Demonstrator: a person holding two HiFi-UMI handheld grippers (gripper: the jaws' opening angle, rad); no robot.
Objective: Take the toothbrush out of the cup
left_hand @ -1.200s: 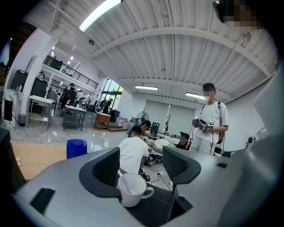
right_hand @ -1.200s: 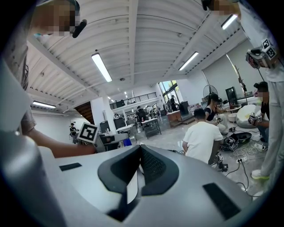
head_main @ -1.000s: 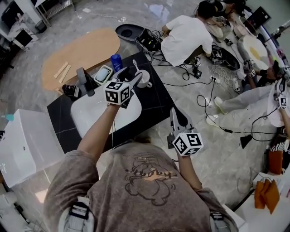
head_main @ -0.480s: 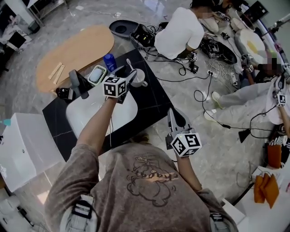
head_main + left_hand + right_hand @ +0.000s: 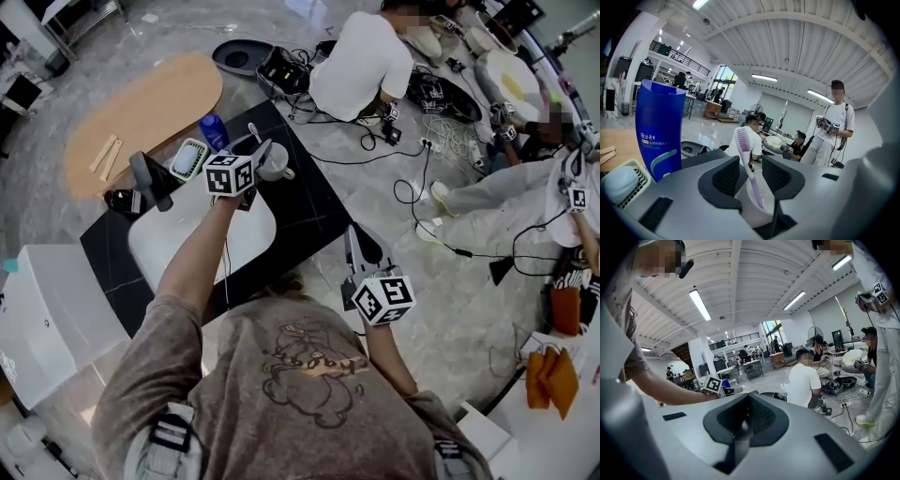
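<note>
A white cup (image 5: 275, 164) stands on the black counter (image 5: 314, 202) beside the basin, and a white and purple toothbrush (image 5: 253, 132) stands in it. In the left gripper view the toothbrush (image 5: 743, 146) rises out of the cup (image 5: 757, 208) right between my jaws. My left gripper (image 5: 259, 153) (image 5: 751, 174) is closing around the brush's neck, and a thin gap still shows at each pad. My right gripper (image 5: 354, 242) (image 5: 747, 420) hangs off the counter's near right corner, shut on nothing.
A blue bottle (image 5: 213, 131) (image 5: 658, 131) and a soap tray (image 5: 187, 157) sit left of the cup. A dark faucet (image 5: 145, 178) stands behind the white basin (image 5: 178, 248). People and cables (image 5: 422, 141) fill the floor beyond; a white box (image 5: 47, 300) is at left.
My left gripper has come forward and down to the cup, and its jaws have narrowed around the toothbrush. The right gripper has stayed put.
</note>
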